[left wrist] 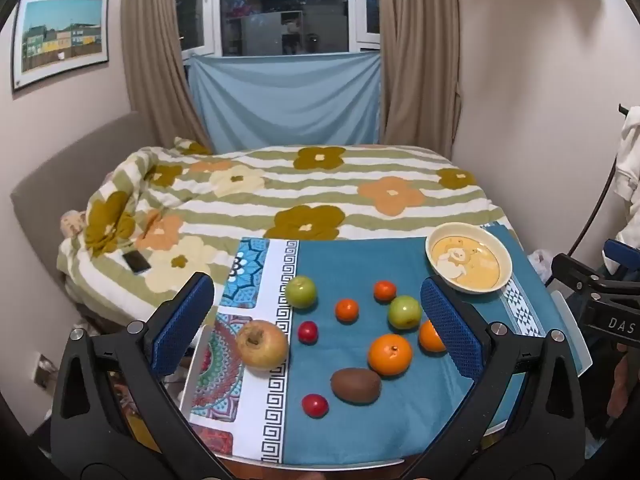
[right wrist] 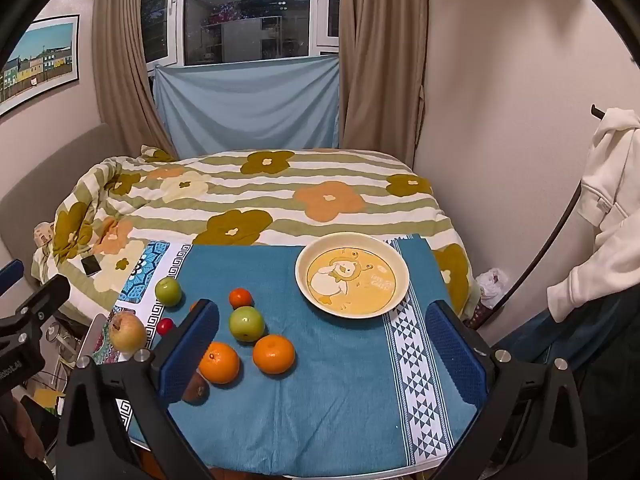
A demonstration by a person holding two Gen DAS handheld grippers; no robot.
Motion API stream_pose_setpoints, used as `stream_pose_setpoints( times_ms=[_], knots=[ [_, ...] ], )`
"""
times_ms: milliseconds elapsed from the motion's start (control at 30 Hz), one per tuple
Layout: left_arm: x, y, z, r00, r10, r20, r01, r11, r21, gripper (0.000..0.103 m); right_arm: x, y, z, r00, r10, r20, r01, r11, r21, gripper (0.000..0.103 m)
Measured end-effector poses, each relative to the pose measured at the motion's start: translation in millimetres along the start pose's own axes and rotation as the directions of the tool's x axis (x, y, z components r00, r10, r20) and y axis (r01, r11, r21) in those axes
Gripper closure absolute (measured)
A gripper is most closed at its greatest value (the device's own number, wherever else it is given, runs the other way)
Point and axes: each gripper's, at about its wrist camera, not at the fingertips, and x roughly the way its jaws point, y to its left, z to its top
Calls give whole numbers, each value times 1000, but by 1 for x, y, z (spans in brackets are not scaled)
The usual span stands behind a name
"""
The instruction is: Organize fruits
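Loose fruit lies on a blue cloth (left wrist: 348, 432): a yellow-red apple (left wrist: 262, 344), two green apples (left wrist: 301, 291) (left wrist: 405, 312), two big oranges (left wrist: 390, 354) (right wrist: 274, 354), two small tangerines (left wrist: 346, 309) (left wrist: 385, 290), a brown kiwi (left wrist: 355, 385) and two red cherry-size fruits (left wrist: 307, 332) (left wrist: 315, 405). A cream bowl with a yellow cartoon bottom (right wrist: 352, 274) stands empty at the cloth's far right. My left gripper (left wrist: 316, 328) is open above the fruit. My right gripper (right wrist: 320, 344) is open and empty above the cloth near the bowl.
The cloth covers a small table (left wrist: 576, 344) that stands against a bed with a flowered quilt (left wrist: 300, 192). A phone (left wrist: 137, 261) lies on the quilt at left. A white hoodie (right wrist: 612, 200) hangs at right. Curtains and a window are behind.
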Motion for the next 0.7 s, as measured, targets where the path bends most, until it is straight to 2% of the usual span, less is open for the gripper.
stream_pose_setpoints(
  times_ms=[233,700],
  knots=[
    [2,5,-3,1000,-16,6,16,1000,-16,0,0,1,1,1000,-2,2,2,1000,-1,0],
    [7,7,1,1000,0,2,0,1000,-14,0,3,2,2,1000,1,-1,-1,1000,1,0]
  ],
)
